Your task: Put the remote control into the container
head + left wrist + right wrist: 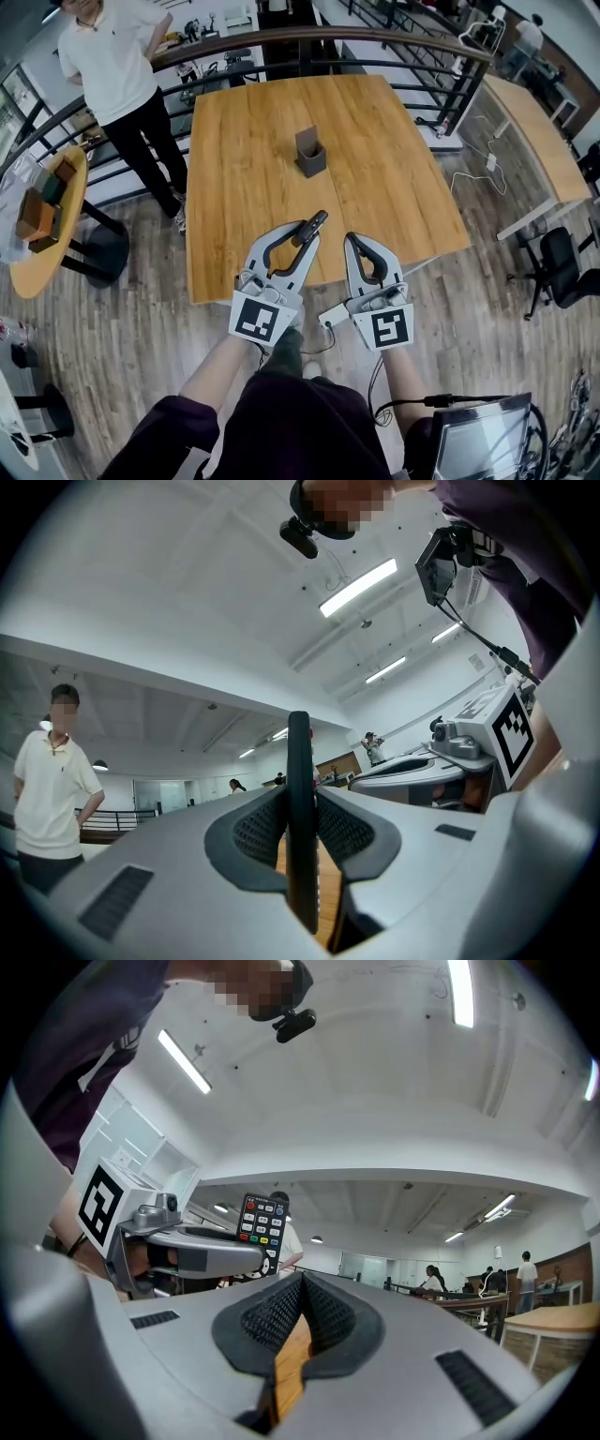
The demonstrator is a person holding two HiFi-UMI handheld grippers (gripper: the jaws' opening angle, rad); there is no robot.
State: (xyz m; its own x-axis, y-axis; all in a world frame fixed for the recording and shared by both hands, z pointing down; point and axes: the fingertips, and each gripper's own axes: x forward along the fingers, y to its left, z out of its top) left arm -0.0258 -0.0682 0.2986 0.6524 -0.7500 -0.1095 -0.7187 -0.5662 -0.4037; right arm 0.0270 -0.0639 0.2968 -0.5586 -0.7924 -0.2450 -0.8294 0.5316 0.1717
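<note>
- Head view: left gripper [302, 240] clamped on the remote control [317, 223]; the remote's dark far end sticks out past the jaw tips, over the near part of the wooden table [244, 187]; right gripper [353, 242] just beside it, jaws together, nothing between them.
- Head view only: grey container [310, 153] stands upright near the table's middle, well apart from both grippers; remote not in it.
- Left gripper view: remote seen edge-on, a thin black strip upright between the 2 ribbed pads [253, 832], both pressing on it.
- Right gripper view: shows the remote's button face, rows of coloured keys, rising above the left gripper's jaw; its own pads [277, 1316] meet at the tip; a sliver of tabletop shows below them.
- Surface: light wood planks; wood-pattern floor [141, 347] all round.
- Room: person in white shirt [108, 56] by a curved railing [216, 47] off the table's far-left corner; round table [42, 267] with boxes at left; long table [534, 131] and black chair [562, 267] at right; strip ceiling lights [358, 586] in both gripper views.
</note>
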